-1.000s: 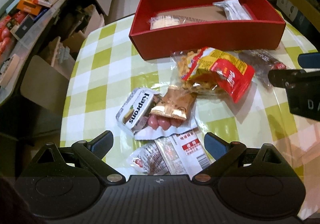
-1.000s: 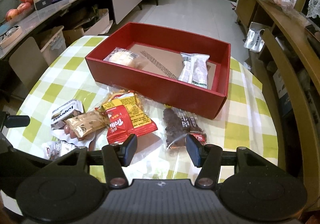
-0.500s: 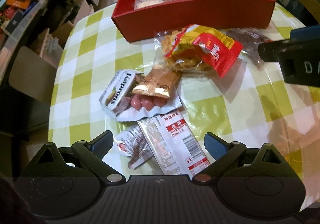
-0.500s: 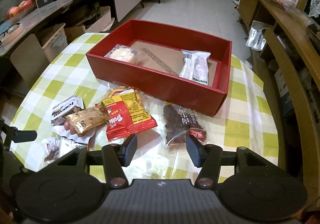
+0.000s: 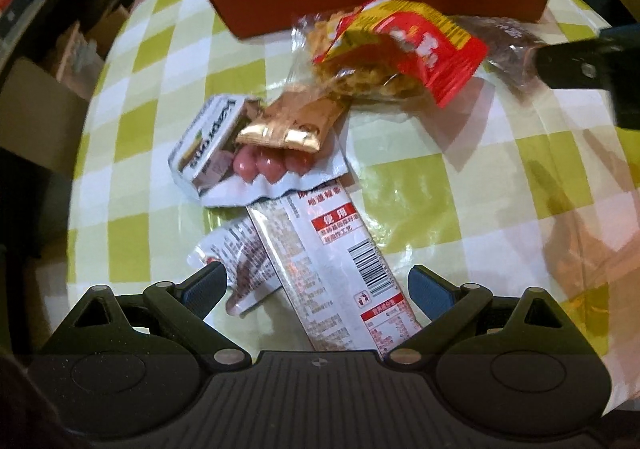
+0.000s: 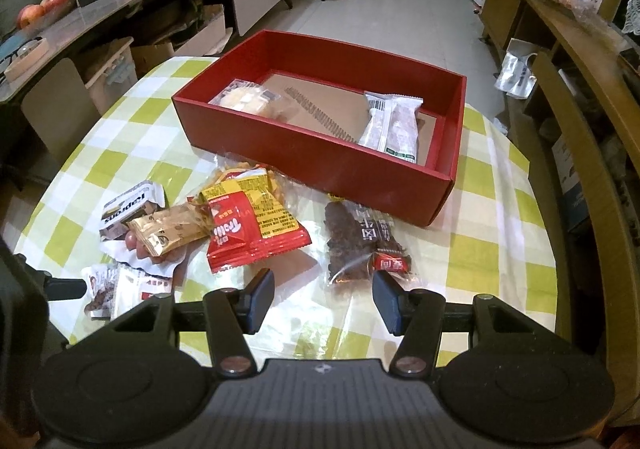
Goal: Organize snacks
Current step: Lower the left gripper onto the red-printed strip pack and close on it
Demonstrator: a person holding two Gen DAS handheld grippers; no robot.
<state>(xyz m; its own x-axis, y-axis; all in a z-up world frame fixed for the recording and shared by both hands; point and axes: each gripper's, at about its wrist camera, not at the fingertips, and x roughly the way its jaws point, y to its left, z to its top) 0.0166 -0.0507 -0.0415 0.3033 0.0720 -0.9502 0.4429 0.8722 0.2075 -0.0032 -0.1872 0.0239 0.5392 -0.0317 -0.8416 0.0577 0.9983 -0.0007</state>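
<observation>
Your left gripper (image 5: 316,285) hangs steeply over the near end of the snack pile, jaws spread wide and empty, and the long white foil-wrapped bar with the red label and barcode (image 5: 332,261) lies flat on the green-and-white checked tablecloth (image 5: 416,205) right between its blue pads (image 5: 430,291). That bar looks light and fairly stiff along its length, but the wrapper is glossy film, so it may slip. Pinch it across its narrow width, near the middle, not at the crimped end. Beside it, partly tucked underneath, sits a small crinkly white sachet (image 5: 236,261); take care your left pad doesn't drag that one along.

Further up you have the white pack of pink sausages (image 5: 264,169) with a gold-foil bar (image 5: 296,121) lying across it, all soft and shifty.

Your right gripper (image 6: 322,299) hovers with jaws partly apart, holding nothing, the clear bag of dark dried pieces (image 6: 356,245) just ahead of it. That bag is limp; grab a bunched edge. The red-and-yellow crisp packet (image 6: 248,225) is puffy and crushable. The red cardboard box (image 6: 320,165) waits beyond, two packets already inside.
</observation>
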